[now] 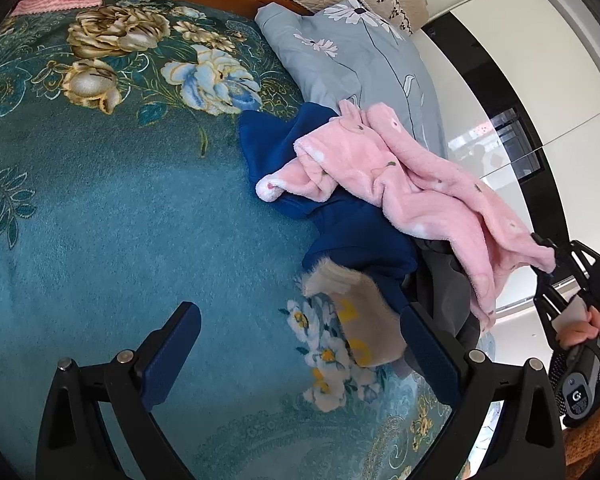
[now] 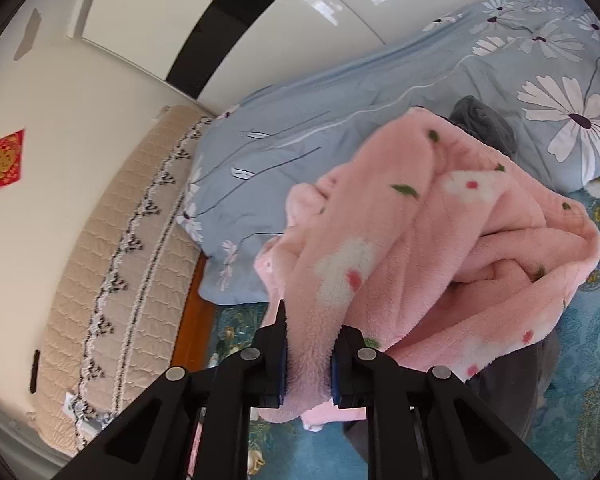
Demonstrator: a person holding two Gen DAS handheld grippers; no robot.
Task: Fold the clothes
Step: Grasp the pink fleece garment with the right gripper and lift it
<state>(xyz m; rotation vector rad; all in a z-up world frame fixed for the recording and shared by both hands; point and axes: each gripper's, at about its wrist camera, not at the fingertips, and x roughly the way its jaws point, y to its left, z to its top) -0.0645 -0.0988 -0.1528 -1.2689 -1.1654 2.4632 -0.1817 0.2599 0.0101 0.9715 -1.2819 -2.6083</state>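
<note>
Pink fleece pinched at one end

Fleece garment (image 1: 420, 184), pink with white flowers and green leaves, lies crumpled over a navy garment (image 1: 356, 232) on the teal floral bed (image 1: 120, 220). Right gripper (image 2: 309, 360) fingers clamp its edge; left gripper (image 1: 300, 348) fingers spread wide, empty. Only the right wrist view shows a red wall decoration (image 2: 2, 162).

A teal bedspread (image 1: 112, 208) printed with gold and pale blue flowers is covering the bed, and a grey-blue quilt (image 2: 340, 92) with white daisies is lying bunched along its far side. A beige quilted headboard cover (image 2: 112, 264) is running above a wooden bed frame (image 2: 194, 320). A glossy white wardrobe (image 2: 236, 8) with a black band is reflecting daylight. A red decoration (image 2: 0, 164) is hanging on the cream wall (image 2: 80, 92).
</note>
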